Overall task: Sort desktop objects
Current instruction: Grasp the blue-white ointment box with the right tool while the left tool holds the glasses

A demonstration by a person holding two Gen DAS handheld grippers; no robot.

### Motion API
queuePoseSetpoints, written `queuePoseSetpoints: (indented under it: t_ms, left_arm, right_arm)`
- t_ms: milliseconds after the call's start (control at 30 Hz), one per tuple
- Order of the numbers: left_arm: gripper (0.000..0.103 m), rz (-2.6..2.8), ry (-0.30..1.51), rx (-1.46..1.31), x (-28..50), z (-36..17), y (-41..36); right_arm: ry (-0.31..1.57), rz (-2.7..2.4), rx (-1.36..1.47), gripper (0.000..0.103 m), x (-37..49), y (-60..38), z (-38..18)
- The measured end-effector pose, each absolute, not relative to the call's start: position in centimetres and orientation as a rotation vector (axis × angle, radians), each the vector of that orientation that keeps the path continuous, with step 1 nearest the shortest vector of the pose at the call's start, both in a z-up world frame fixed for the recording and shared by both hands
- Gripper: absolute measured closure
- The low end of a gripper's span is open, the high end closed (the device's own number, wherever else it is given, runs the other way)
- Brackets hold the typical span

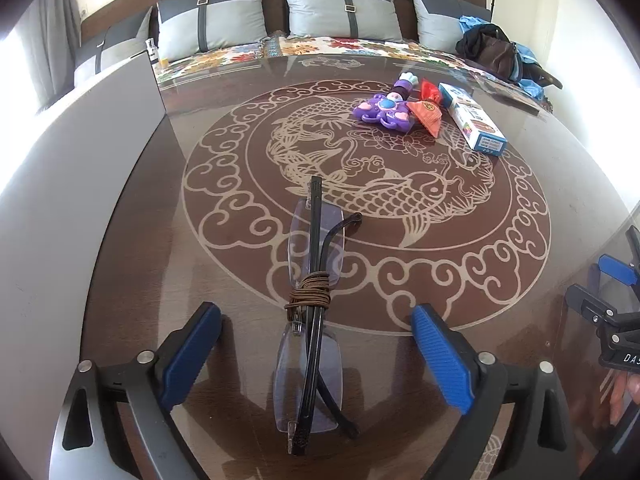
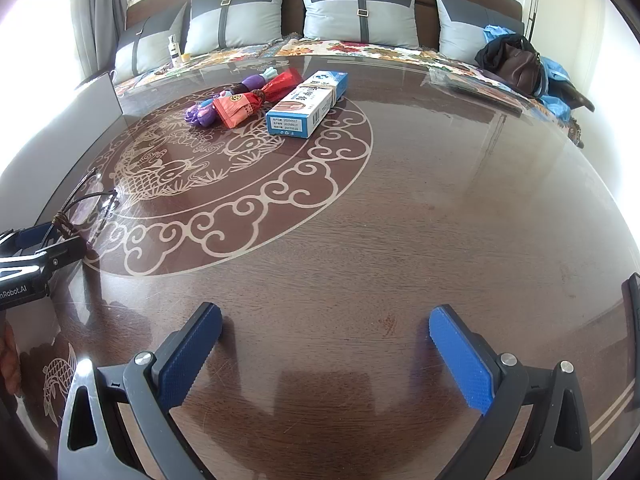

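A pair of rimless glasses with black arms, bound at the middle by a brown cord, lies flat on the glass-topped table. My left gripper is open, one blue pad on each side of the glasses and neither touching them. The right wrist view shows the same glasses at far left, with the left gripper around them. My right gripper is open over bare table with nothing between its fingers. Far across the table lie a purple toy, a red packet and a blue-and-white box.
A grey slab covers the table's left side. Behind the table runs a sofa with grey cushions, a small bottle and a dark bag. A flat clear sleeve lies at the table's back right.
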State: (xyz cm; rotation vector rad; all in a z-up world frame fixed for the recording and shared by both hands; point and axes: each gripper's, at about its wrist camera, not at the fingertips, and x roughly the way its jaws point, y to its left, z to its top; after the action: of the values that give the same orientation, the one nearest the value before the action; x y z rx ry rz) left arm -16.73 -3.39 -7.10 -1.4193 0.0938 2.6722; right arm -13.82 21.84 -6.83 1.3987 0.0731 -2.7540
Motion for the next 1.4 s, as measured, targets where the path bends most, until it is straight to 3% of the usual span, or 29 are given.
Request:
queuePoseSetpoints:
  t_ms: [567, 800, 1000, 1100, 1133, 1167, 1200, 1233, 1400]
  left_arm:
    - [0.000, 2.677, 0.087, -1.418, -16.5, -7.1, -3.3]
    - [0.000, 2.676, 0.086, -1.417, -16.5, -7.1, -3.3]
    - [0.000, 2.676, 0.085, -1.417, -16.4, -7.1, -3.3]
    - [0.000, 2.677, 0.084, -1.416, -16.4, -7.1, -3.3]
    - [0.000, 2.677, 0.084, -1.416, -16.4, -7.1, -3.3]
    - [0.000, 2.677, 0.083, -1.416, -16.4, -7.1, -3.3]
    - [0.000, 2.677, 0.083, -1.416, -16.4, -7.0, -3.3]
    - [0.000, 2.677, 0.083, -1.416, -16.4, -7.0, -3.3]
    - [0.000, 2.679, 0.085, -1.416, -16.4, -7.0, -3.3]
  right_arm:
    - [0.069, -2.733, 1.422, 0.000, -14.6, 21.8, -6.8]
    - [-0.242, -2.722, 1.368, 0.000, -25.2, 23.0, -3.9]
    - [-0.303, -2.663, 1.512, 0.001, -34.4, 21.3, -4.4]
    - [-0.240, -2.653, 1.559, 0.016, -36.5, 20.0, -5.3]
    - [-0.183, -2.668, 1.549, 0.032, -36.7, 19.6, -5.3]
    - [-0.130, -2.674, 1.545, 0.038, -36.7, 19.2, -5.2]
    - [-0.101, -2.668, 1.541, 0.052, -36.7, 19.1, -5.3]
    - [-0.095, -2.664, 1.527, 0.057, -36.2, 19.1, -5.2]
    - [-0.069, -2.652, 1.461, 0.060, -30.2, 20.1, -5.5]
